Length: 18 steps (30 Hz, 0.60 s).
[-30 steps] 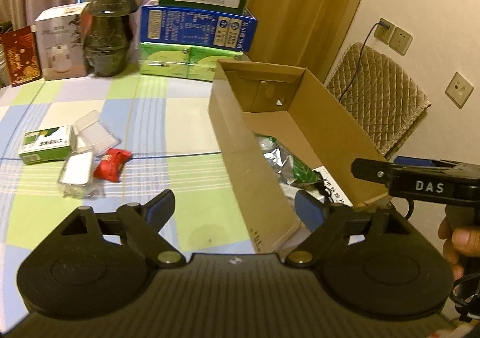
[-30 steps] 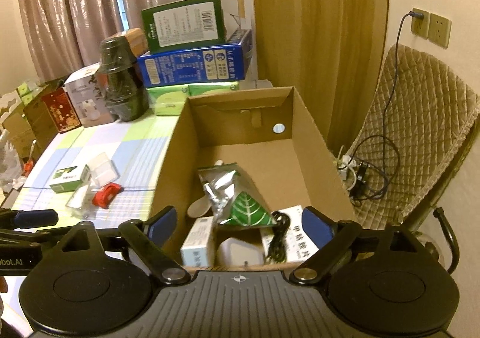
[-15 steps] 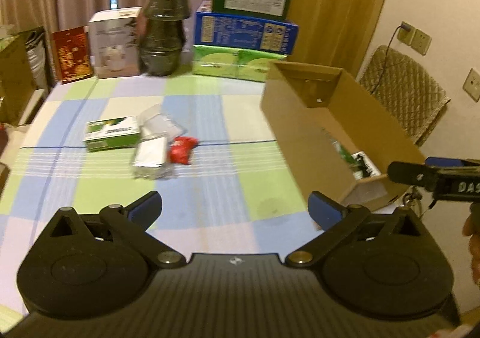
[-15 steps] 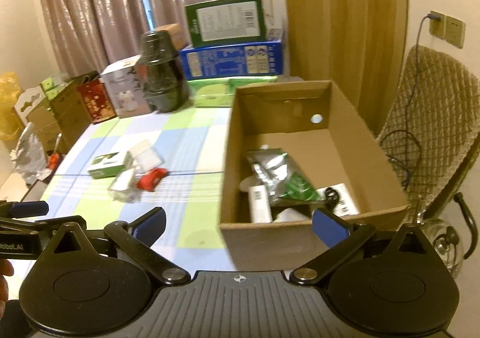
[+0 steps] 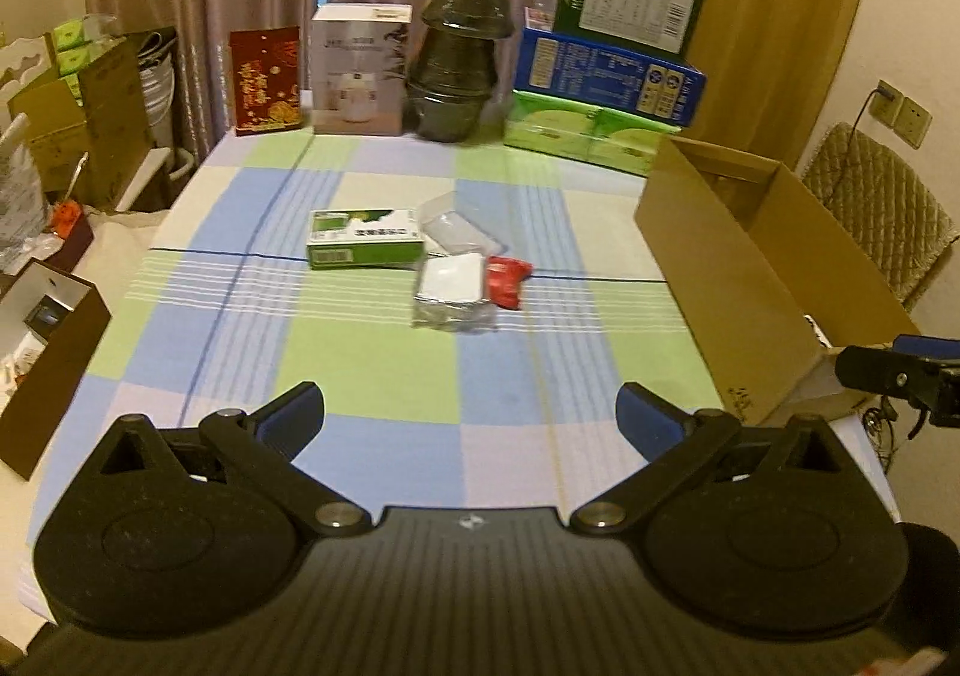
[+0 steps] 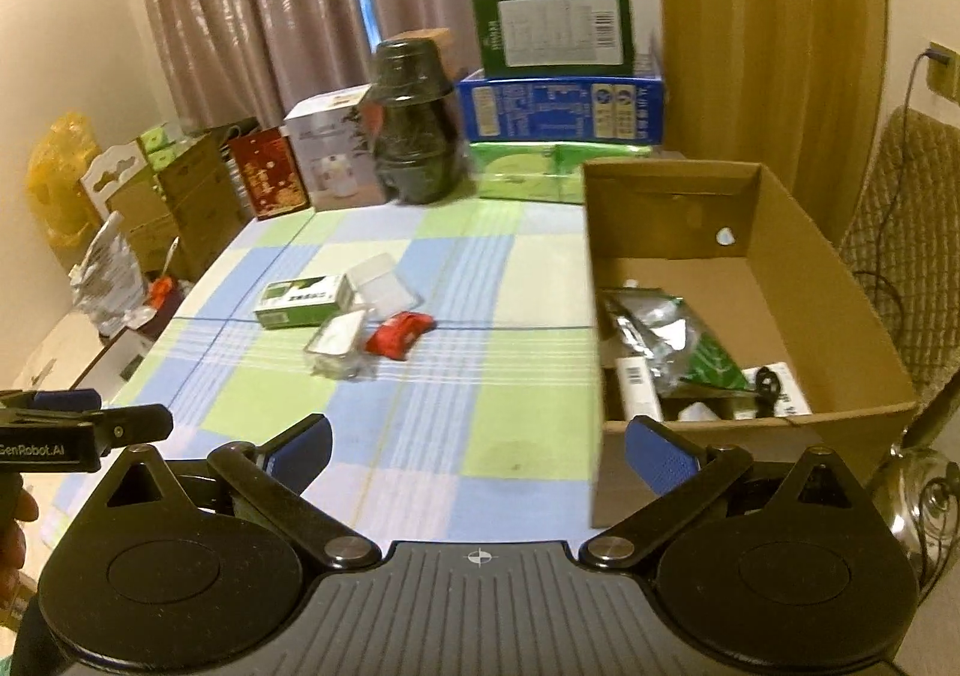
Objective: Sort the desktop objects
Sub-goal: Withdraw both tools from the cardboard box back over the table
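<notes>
Checkered cloth in blue, green and cream covered the table (image 5: 372,376), and I'll use the cardboard box (image 6: 798,232) at its right edge as my anchor. Both grippers hung over the near edge, tilted down toward the cloth. Left gripper (image 5: 471,415) had its jaws spread wide with nothing between them, well to the left of the box; right gripper (image 6: 477,451) was just as wide and empty, its right finger sitting just in front of the box's near-left corner. Inside the box were a silver pouch with a green leaf (image 6: 672,340) and some small white packs. The stuff yet to be sorted sat in a clump mid-table, well left of the box: a green and white carton (image 5: 363,247), a clear plastic case (image 5: 459,229), a white item in a clear bag (image 5: 453,295) and a red packet (image 5: 507,280), all touching or nearly so. Between that clump and the box was bare cloth, and the same between the clump and the grippers. Behind the box, along the far edge, were stacked boxes (image 5: 606,69) and a dark stack of pots (image 5: 459,57).
</notes>
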Each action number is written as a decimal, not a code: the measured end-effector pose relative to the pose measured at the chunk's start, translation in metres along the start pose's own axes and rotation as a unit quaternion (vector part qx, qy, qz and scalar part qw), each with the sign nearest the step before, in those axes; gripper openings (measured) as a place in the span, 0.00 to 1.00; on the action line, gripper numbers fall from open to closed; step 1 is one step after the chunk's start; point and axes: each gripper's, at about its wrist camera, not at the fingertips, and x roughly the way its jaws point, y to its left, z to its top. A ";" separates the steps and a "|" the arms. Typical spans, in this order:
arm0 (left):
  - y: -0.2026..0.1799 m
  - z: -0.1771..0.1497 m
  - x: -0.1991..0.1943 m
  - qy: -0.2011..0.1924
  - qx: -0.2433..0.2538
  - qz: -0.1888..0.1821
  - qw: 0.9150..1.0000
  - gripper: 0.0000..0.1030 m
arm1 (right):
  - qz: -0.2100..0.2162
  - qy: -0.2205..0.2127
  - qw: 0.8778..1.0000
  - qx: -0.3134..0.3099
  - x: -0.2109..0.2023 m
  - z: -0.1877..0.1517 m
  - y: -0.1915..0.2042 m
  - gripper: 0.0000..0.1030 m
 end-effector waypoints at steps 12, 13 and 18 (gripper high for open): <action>0.027 -0.001 0.011 0.003 -0.007 0.013 1.000 0.99 | 0.017 0.009 0.999 -0.027 0.028 0.002 0.035 0.98; 0.029 -0.001 0.013 0.004 -0.007 0.014 1.000 0.99 | 0.017 0.010 0.999 -0.029 0.031 0.002 0.037 0.98; 0.037 0.001 0.024 0.004 -0.008 0.014 1.000 0.99 | 0.019 0.012 0.999 -0.034 0.047 0.007 0.047 0.98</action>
